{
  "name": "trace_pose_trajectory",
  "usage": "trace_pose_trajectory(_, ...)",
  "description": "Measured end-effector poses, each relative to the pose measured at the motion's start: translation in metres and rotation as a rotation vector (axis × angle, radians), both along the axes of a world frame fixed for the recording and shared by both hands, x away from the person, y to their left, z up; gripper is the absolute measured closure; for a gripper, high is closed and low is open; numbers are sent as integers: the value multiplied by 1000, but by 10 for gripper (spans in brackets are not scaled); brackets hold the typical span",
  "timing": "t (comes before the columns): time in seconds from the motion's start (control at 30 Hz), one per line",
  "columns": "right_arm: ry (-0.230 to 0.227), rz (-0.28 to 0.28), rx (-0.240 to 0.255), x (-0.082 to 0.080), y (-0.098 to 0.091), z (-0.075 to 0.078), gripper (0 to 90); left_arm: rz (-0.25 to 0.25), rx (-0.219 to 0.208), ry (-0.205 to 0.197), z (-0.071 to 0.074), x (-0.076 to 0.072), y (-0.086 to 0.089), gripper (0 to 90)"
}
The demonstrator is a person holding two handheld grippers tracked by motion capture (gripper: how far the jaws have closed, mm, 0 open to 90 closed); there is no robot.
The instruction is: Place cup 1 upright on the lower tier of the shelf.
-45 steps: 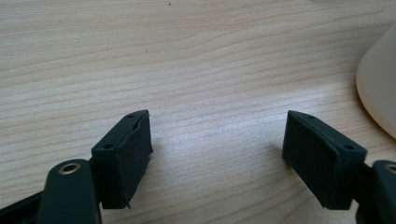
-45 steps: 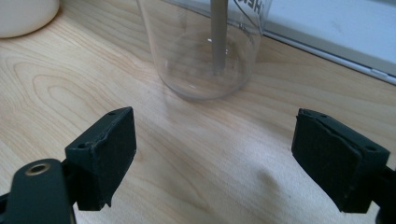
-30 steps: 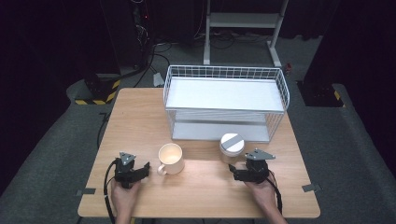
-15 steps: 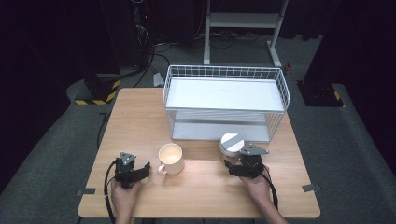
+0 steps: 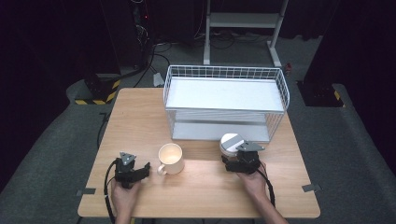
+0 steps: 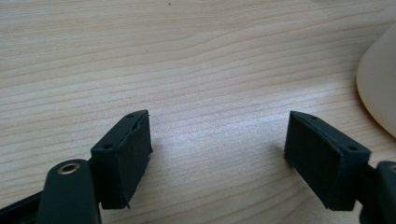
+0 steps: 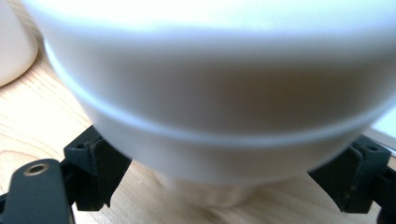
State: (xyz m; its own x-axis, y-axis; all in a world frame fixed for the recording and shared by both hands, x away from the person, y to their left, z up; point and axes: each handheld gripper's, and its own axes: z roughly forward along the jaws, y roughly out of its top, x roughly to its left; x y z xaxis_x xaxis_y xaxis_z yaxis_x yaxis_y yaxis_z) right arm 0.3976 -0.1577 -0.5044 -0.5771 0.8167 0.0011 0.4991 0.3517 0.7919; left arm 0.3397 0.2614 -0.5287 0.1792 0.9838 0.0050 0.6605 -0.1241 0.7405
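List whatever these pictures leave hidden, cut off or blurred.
- White bowl, right gripper view: blurred, top cut off by the frame; whether the pads touch it is unclear.
- Bowl, high view: near side hidden by the right gripper.
- Mug, left gripper view: cut off at the right edge.

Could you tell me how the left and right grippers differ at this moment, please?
The left gripper has bare table between its jaws; the right gripper straddles the white bowl. The left sits beside the mug, the right by the wire rack. Both are open.
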Motion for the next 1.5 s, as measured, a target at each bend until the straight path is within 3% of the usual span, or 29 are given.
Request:
trace_pose_trajectory(0.37, -39, -1, -8, -1, 4, 1, 181, 2, -2, -2, 0, 0, 0, 230)
trace_pose_trajectory(1.07, -47, 10, -16, 2, 4, 3, 188, 2, -2, -2, 0, 0, 0, 231)
trace_pose_trajectory(1.27, -67, 13, -1, 2, 3, 7, 189, 2, -2, -2, 0, 0, 0, 231)
trace_pose_trajectory(1.5, -57, 11, 10, 2, 5, 8, 189, 2, -2, -2, 0, 0, 0, 230)
